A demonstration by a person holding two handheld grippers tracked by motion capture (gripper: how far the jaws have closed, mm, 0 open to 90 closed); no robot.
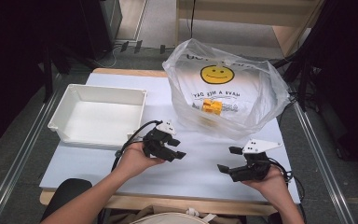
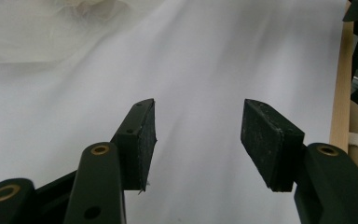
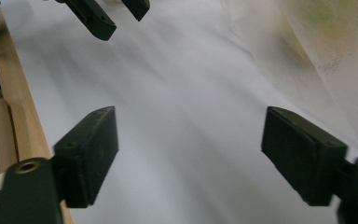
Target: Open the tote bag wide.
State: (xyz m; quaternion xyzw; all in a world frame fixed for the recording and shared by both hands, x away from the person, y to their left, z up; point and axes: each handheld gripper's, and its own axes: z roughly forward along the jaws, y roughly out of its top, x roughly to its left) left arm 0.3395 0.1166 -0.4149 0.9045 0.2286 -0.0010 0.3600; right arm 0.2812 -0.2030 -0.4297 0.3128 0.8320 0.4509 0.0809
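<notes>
Both grippers hover low over the near part of the bench (image 1: 121, 168), empty, with their fingers apart: the left gripper (image 1: 176, 148) sits near the middle, just right of the white bin (image 1: 98, 95), and its fingers (image 2: 140, 140) show only bare white surface between them; the right gripper (image 1: 229, 159) is near the right edge, its fingers (image 3: 91, 149) spread wide and likewise holding nothing. The thing to work on appears to be the clear plastic bag (image 1: 261, 93) with the smiley print, standing open at the far right of the bench, with a small yellow block (image 1: 211, 106) lying inside near its bottom. The step in hand looks like the reach toward the bag. To do it well, bring one gripper to the bag's rim and pinch a single layer of film, lifting it so the mouth stays wide; send the other in from above, fingers well open, straight down on the block rather than through the wall. Loose film is slippery and folds easily, so close slowly and check that no plastic is caught with the block before carrying it left to the bin.
</notes>
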